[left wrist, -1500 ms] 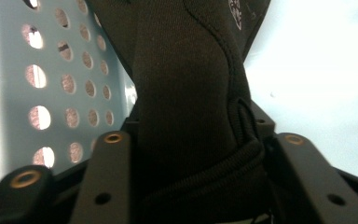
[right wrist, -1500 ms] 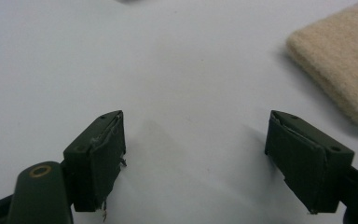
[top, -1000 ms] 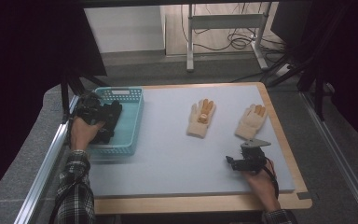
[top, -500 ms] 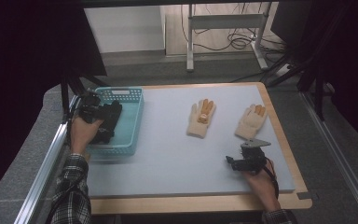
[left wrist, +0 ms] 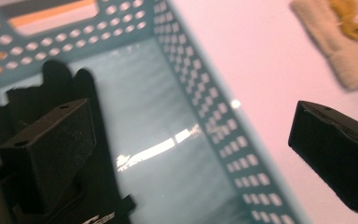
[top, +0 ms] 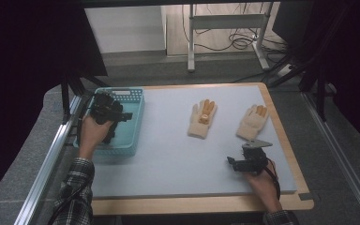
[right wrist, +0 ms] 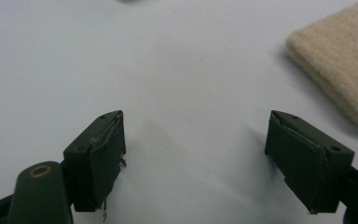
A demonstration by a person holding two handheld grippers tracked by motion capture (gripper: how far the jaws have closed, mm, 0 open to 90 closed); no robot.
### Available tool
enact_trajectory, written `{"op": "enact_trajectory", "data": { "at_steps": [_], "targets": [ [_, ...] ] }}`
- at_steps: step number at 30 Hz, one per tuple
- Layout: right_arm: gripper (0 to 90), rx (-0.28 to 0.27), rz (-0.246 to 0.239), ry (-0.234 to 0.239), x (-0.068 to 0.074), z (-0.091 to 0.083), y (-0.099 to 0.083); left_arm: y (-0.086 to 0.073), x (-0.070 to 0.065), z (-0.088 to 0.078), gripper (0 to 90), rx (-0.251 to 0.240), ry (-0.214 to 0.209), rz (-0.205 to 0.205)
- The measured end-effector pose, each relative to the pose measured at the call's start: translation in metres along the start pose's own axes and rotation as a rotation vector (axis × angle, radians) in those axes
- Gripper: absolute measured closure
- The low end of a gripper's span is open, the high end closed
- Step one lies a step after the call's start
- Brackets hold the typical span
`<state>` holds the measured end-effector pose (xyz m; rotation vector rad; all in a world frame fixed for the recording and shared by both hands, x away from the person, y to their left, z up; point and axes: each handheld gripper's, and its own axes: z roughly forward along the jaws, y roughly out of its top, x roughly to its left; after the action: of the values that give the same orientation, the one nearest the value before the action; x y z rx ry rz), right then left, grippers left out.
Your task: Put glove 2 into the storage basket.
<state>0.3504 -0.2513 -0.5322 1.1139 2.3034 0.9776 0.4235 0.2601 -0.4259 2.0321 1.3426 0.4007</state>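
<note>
- Left claw hangs above the teal basket, its jaws spread wide and nothing between them; they have just been opening. In the left gripper view a black glove lies flat on the basket floor under the claw, so the drop-off looks done.
- Right claw rests low over the worktop near its front right corner, jaws parted and empty, with bare surface between them in the right gripper view.
- Step in hand, as I judge it: gloves go into the basket one by one. Two cream gloves remain out on the worktop, the middle glove and the right glove, well apart from the basket.
- Next move probably calls for the right claw to go forward to the cuff of the right glove, just ahead of it, and pinch the fabric from above.
- Room: open worktop lies between basket and gloves, so the carry path is free.
- Edges: the right glove sits near the worktop's right rim, and the basket wall must be cleared on entry.
</note>
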Motion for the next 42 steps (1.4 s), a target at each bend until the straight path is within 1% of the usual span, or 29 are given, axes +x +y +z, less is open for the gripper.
{"op": "enact_trajectory", "data": {
  "at_steps": [1,3,4,5,6,7,8,9,10,11,13,15,16,17,22,23,24,25,29,30,31,32,33,34,35,36,37,41,42],
  "targets": [
    [19.7,0.0,0.0,0.0,0.0,0.0,0.0,0.0,0.0,0.0,0.7,0.0,0.0,0.0],
    [19.7,0.0,0.0,0.0,0.0,0.0,0.0,0.002,-0.008,0.0,0.4,-0.008,-0.009,0.022],
    [19.7,0.0,0.0,0.0,0.0,0.0,0.0,0.004,-0.016,0.001,0.4,-0.015,-0.02,0.042],
    [19.7,0.0,0.0,0.0,0.0,0.0,0.0,0.005,-0.02,0.001,0.4,-0.018,-0.028,0.05],
    [19.6,0.0,0.0,0.0,0.0,0.0,0.0,0.006,-0.024,0.001,0.4,-0.02,-0.034,0.061],
    [19.6,0.0,0.0,0.0,0.0,0.0,0.0,0.006,-0.024,0.001,0.4,-0.02,-0.034,0.061],
    [19.7,0.0,0.0,0.0,0.0,0.0,0.0,0.007,-0.032,0.002,0.6,-0.022,-0.04,0.08],
    [19.7,0.0,0.0,0.0,0.0,0.0,0.0,0.007,-0.032,0.002,0.8,-0.022,-0.04,0.08],
    [19.7,0.0,0.0,0.0,0.0,0.0,0.0,0.008,-0.039,0.003,0.9,-0.026,-0.048,0.1],
    [19.7,0.0,0.0,0.0,0.0,0.0,0.0,0.008,-0.039,0.003,0.9,-0.026,-0.048,0.1],
    [19.7,0.0,0.0,0.0,0.0,0.0,0.0,0.009,-0.047,0.005,0.9,-0.027,-0.059,0.118],
    [19.7,0.0,0.0,0.0,0.0,0.0,0.0,0.009,-0.054,0.008,0.8,-0.027,-0.065,0.138],
    [19.7,0.0,0.0,0.0,0.0,0.0,0.0,0.008,-0.062,0.011,0.8,-0.031,-0.077,0.152],
    [19.7,0.0,0.0,0.0,0.0,0.0,0.0,0.008,-0.062,0.011,0.8,-0.031,-0.077,0.152],
    [19.7,0.0,0.0,0.0,0.0,0.0,0.0,0.005,-0.082,0.019,0.7,-0.039,-0.108,0.187],
    [19.7,0.0,0.0,0.0,0.0,0.0,0.0,0.004,-0.086,0.02,0.7,-0.038,-0.111,0.203],
    [19.7,0.0,0.001,0.001,0.0,0.0,0.0,0.0,-0.094,0.024,0.7,-0.044,-0.123,0.221],
    [19.7,0.0,0.001,0.001,0.0,0.0,0.0,0.0,-0.094,0.024,0.7,-0.044,-0.123,0.221],
    [19.7,-0.001,0.001,0.001,0.0,0.0,0.0,-0.01,-0.111,0.031,0.7,-0.047,-0.148,0.247],
    [19.7,0.0,0.001,0.0,0.0,0.0,0.0,-0.017,-0.119,0.035,0.7,-0.045,-0.159,0.257],
    [19.7,0.0,0.001,0.0,0.0,0.0,0.0,-0.017,-0.119,0.035,0.6,-0.045,-0.159,0.257],
    [19.7,0.0,0.001,0.0,0.0,0.0,0.0,-0.024,-0.126,0.04,0.6,-0.042,-0.173,0.267],
    [19.7,0.0,0.001,0.0,0.0,0.0,0.0,-0.024,-0.126,0.04,0.6,-0.042,-0.173,0.267],
    [19.7,-0.001,0.0,0.0,0.0,0.0,0.0,-0.033,-0.132,0.044,0.6,-0.037,-0.179,0.275],
    [19.7,0.0,-0.001,0.0,0.0,0.0,0.0,-0.033,-0.132,0.044,0.6,-0.037,-0.179,0.275],
    [19.7,-0.001,0.0,-0.001,0.0,0.0,0.0,-0.042,-0.137,0.047,0.6,-0.034,-0.179,0.286],
    [19.7,-0.001,0.0,-0.001,0.0,0.0,0.0,-0.042,-0.137,0.047,0.6,-0.034,-0.179,0.286],
    [19.7,-0.001,0.0,0.0,0.0,0.0,0.0,-0.06,-0.143,0.053,0.6,-0.03,-0.194,0.28],
    [19.7,-0.001,0.0,-0.001,0.0,0.0,0.0,-0.069,-0.146,0.056,0.6,-0.024,-0.201,0.278]
  ]
}}
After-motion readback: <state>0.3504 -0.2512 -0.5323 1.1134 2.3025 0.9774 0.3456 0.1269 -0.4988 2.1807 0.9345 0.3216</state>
